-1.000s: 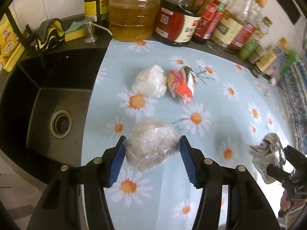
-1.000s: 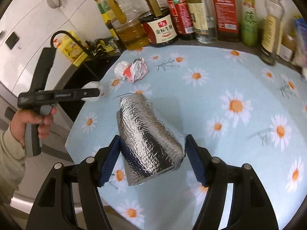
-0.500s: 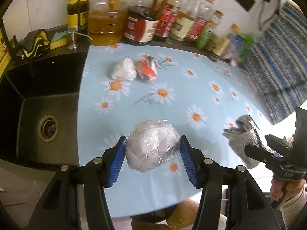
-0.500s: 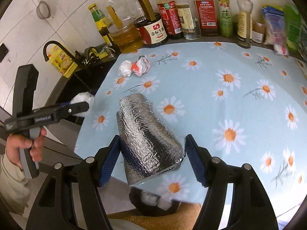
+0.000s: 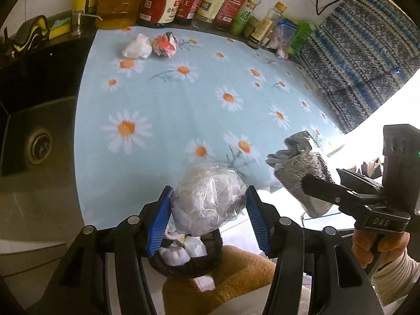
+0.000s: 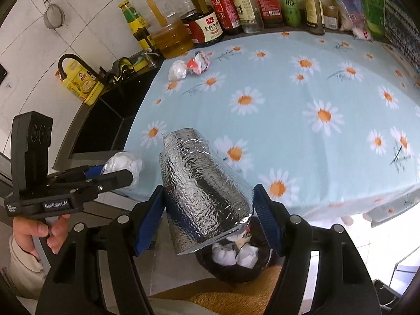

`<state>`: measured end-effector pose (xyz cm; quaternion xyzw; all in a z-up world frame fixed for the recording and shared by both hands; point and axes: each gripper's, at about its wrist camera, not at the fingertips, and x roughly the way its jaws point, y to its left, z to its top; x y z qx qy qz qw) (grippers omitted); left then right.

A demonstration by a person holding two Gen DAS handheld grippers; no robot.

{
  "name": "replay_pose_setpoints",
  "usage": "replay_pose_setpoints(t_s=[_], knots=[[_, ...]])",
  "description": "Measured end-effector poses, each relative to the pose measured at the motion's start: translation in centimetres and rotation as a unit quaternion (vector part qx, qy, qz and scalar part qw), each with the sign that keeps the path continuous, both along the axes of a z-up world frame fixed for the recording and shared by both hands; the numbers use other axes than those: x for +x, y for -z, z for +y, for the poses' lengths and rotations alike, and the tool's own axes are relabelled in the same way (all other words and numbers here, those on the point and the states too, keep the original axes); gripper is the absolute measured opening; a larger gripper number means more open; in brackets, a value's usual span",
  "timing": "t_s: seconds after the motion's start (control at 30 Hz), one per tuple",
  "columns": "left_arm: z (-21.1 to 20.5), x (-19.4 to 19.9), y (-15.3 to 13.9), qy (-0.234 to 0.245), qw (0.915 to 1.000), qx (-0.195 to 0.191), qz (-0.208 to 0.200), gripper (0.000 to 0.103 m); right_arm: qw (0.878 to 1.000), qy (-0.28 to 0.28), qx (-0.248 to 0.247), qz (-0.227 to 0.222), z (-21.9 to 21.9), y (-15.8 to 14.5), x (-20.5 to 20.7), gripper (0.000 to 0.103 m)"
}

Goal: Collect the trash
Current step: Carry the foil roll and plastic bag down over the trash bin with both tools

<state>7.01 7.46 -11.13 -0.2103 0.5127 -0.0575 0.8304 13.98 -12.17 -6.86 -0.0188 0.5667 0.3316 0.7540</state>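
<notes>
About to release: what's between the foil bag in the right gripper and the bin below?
Nothing; in the right wrist view the foil bag hangs directly over the bin, air between.

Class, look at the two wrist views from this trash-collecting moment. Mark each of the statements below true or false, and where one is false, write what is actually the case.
1. The left gripper is shut on a clear plastic wad. True.
2. The right gripper holds a red wrapper. False: it is shut on a silver foil bag; the red and white wrapper lies on the daisy tablecloth.
3. Two pieces of trash lie on the tablecloth, near the bottles. True: a white wad and the wrapper.
4. The dark bin below the table edge is empty. False: white crumpled pieces lie in it.
5. The sink is on the same side as the blue patterned cloth. False: they are at opposite ends.
</notes>
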Motion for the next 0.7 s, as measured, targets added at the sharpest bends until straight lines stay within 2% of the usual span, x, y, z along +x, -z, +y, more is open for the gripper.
replay_pose_setpoints(t_s=[0.17, 0.47, 0.7], knots=[[-1.3, -1.9, 1.1, -0.009, 0.9997, -0.021, 0.013, 0.054, 1.0, -0.009, 0.002, 0.018, -0.6, 1.0, -1.4, 0.068], [-4.0, -3.6, 3.0, -0.01, 0.9982, -0.019, 0.055, 0.054, 0.997, -0.045, -0.004, 0.056, -1.4, 3.6, -3.6, 0.068], [-5.4, -5.0, 6.3, -0.014, 0.9943, -0.024, 0.102, 0.054, 0.995, -0.045, -0.009, 0.093, -2.9, 6.4, -4.7, 0.068]])
